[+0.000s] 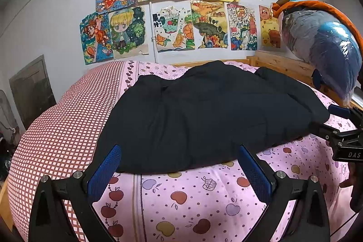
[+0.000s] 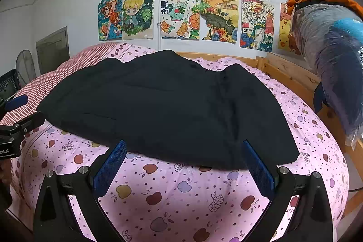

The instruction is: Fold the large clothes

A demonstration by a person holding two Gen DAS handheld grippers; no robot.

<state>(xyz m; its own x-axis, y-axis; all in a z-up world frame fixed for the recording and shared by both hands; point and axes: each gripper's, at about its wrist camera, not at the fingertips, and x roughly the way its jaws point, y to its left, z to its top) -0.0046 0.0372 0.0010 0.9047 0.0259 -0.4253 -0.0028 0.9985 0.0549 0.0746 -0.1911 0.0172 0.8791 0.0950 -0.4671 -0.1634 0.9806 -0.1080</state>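
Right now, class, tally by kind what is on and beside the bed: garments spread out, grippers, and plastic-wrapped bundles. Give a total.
Black garment spread on the pink apple-print bedcover: 1
Grippers, both open and holding nothing: 2, left gripper and right gripper
Plastic-wrapped bundle on the wooden bed frame: 1
Total: 4

— What carries it all?
— A bed (image 1: 226, 196) with a wooden frame (image 2: 288, 70), under a pink sheet printed with apples.
— And on it?
— A red-and-white checked cover (image 1: 68, 124) at the left side, and a black garment (image 2: 163, 106) spread flat across the middle.
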